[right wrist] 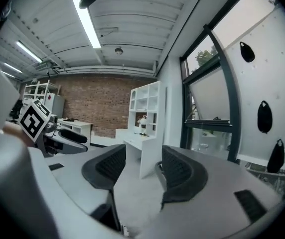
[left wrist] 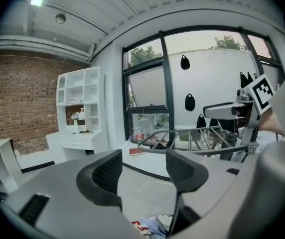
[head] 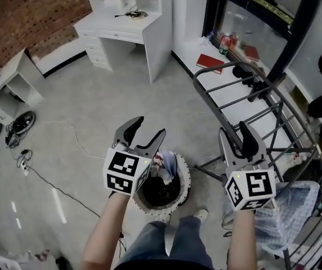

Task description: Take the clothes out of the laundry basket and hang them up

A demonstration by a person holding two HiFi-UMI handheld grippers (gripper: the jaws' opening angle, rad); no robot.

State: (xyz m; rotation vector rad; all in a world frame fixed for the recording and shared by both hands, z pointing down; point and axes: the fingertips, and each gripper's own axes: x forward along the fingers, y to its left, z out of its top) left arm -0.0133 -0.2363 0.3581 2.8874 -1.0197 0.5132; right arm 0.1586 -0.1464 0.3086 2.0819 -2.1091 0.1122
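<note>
Two empty grippers are held up, jaws spread (left gripper (head: 150, 126) over the laundry basket (head: 186, 180) of clothes (head: 165, 165), right gripper (head: 233, 128) by the drying rack (head: 235, 102)).

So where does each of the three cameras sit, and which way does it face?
Head view: on the person's head, facing steeply down at the laundry basket; forearms, legs, left gripper and right gripper show.
Left gripper view: rides the left gripper, faces the windows and drying rack; its open, empty jaws show.
Right gripper view: rides the right gripper, faces the brick wall; its open, empty jaws show.
Shared: each gripper view catches the other gripper; all three show the white desk.
</note>
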